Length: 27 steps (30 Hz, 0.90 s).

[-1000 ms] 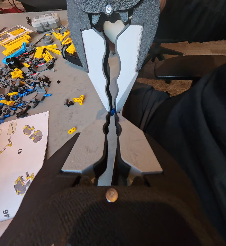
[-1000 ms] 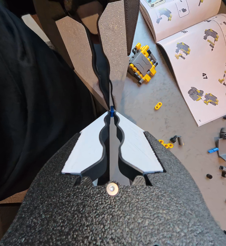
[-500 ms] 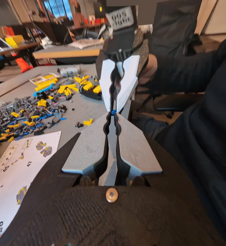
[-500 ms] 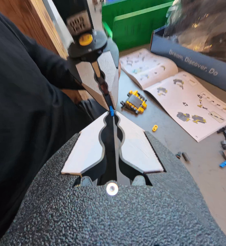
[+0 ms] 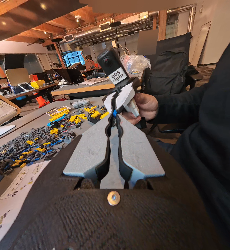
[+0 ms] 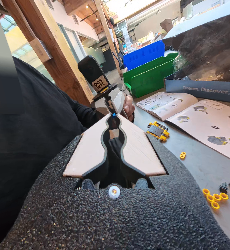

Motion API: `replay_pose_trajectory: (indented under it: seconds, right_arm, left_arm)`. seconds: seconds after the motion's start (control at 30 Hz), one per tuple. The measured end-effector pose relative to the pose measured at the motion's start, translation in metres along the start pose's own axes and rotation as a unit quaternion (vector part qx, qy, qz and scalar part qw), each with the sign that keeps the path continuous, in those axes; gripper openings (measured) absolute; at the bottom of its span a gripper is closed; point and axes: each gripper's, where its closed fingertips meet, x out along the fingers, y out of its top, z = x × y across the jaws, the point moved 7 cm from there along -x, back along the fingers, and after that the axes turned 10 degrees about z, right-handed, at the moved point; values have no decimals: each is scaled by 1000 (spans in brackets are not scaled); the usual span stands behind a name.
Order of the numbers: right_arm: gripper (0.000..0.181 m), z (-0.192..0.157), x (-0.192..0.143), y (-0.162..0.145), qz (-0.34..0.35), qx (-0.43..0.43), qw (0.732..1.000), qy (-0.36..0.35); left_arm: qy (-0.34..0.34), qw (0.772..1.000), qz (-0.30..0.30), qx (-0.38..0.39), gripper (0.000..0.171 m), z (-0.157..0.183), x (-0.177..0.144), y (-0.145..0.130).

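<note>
A small blue pin (image 5: 114, 113) sits tip to tip between the two grippers, held above the near edge of the grey table (image 5: 44, 121). My left gripper (image 5: 113, 117) is shut, its grey fingers (image 5: 92, 147) pinching one end of the pin. My right gripper (image 6: 113, 114) is shut on the other end of the pin (image 6: 113, 115). Each gripper shows in the other's view, held in a hand: the right one (image 5: 112, 110) with white fingers, the left one (image 6: 112, 110) with grey fingers. The pin's middle is hidden by the fingertips.
A pile of grey, yellow and blue pieces (image 5: 30, 146) lies on the table's left side. An open instruction booklet (image 6: 193, 119) lies flat, with a small yellow-grey assembly (image 6: 157, 131), a yellow link (image 6: 182, 155) and a yellow connector (image 6: 214, 198) close by. A dark box (image 6: 206, 86) and green bin (image 6: 145, 81) stand behind. My left and right fingertips are right by each other.
Both grippers have tilted up from pointing down at the table to nearly level, so the room shows behind them. They stay tip to tip with the blue pin between them.
</note>
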Motion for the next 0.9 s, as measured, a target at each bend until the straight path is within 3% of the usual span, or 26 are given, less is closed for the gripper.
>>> replay_pose_trajectory:
  seconds: [0.07,0.17,0.23,0.33,0.43,0.57,0.7,0.9]
  right_arm:
    - [3,2,-2,1,-12,-21,999,-24]
    - [3,11,-10,1,-58,-51,993,-92]
    - [3,21,-20,2,-93,-65,982,-149]
    - [3,34,-33,-2,-142,-81,964,-210]
    - [3,40,-37,-8,-172,-90,953,-233]
    - [3,43,-41,-16,-200,-106,940,-256]
    - [3,42,-46,-19,-224,-133,926,-273]
    - [3,42,-56,-18,-212,-129,928,-279]
  left_arm:
    - [7,1000,-13,-23,1,-3,2,-3]
    - [39,991,-97,-86,7,-20,3,-13]
    - [61,971,-196,-121,25,-37,3,-23]
    - [71,932,-328,-140,25,-59,5,-43]
    - [56,896,-413,-153,23,-69,14,-66]
    - [45,876,-447,-176,20,-71,24,-82]
    - [71,866,-477,-132,26,-77,26,-89]
    - [81,859,-496,-98,34,-74,25,-91]
